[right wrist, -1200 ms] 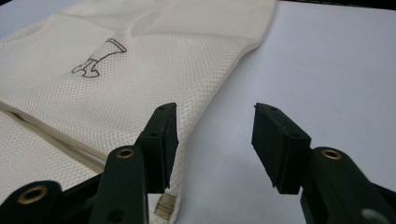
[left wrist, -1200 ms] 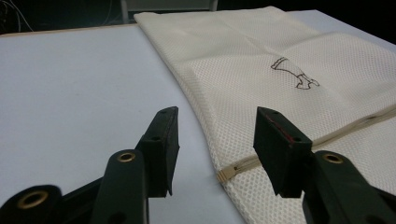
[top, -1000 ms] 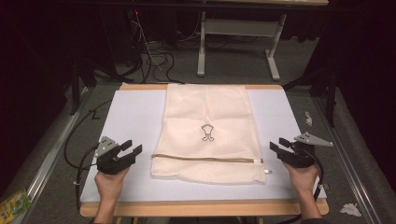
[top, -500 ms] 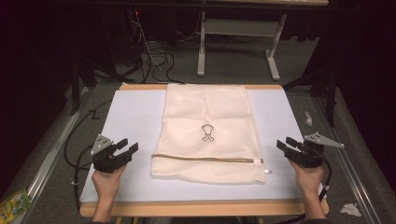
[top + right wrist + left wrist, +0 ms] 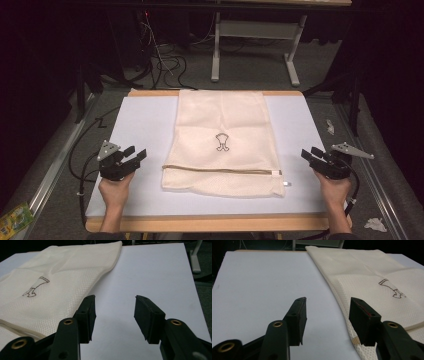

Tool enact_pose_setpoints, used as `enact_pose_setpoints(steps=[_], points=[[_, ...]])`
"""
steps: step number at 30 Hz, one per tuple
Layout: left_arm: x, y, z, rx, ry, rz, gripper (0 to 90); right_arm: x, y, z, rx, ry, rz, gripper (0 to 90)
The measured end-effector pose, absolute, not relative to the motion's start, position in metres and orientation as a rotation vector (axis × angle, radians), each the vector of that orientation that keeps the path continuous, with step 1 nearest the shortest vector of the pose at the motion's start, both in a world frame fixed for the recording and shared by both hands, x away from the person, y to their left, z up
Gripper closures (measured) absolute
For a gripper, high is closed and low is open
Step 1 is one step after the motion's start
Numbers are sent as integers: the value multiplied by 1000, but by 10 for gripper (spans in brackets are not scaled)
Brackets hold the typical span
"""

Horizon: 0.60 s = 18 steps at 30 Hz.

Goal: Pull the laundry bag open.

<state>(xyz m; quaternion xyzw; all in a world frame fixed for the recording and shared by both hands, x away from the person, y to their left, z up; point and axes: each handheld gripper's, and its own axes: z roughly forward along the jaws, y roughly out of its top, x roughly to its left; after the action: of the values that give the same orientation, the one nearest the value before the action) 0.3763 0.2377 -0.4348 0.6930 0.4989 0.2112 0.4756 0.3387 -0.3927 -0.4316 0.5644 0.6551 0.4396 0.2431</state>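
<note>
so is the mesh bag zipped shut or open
Shut, it looks like: the zip runs as one closed line across the bag, which lies flat, its pull at the right end.

Mesh cloth bag [image 5: 222, 142] — matt, cream

R gripper [image 5: 115, 315] jaws apart, mesh bag [image 5: 57, 282] left, white table [image 5: 155, 272]

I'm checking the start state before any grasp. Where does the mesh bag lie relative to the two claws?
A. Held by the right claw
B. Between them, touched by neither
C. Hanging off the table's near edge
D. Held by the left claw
B: the bag lies flat mid-table, with the open left claw and open right claw apart from it on either side.
</note>
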Motion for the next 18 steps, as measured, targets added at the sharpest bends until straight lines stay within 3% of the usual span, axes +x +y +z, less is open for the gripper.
enact_pose_setpoints(steps=[18], points=[[399,227,-455,1728,1283,559,490,346,-398,-454,1585,1745,1177,568]])
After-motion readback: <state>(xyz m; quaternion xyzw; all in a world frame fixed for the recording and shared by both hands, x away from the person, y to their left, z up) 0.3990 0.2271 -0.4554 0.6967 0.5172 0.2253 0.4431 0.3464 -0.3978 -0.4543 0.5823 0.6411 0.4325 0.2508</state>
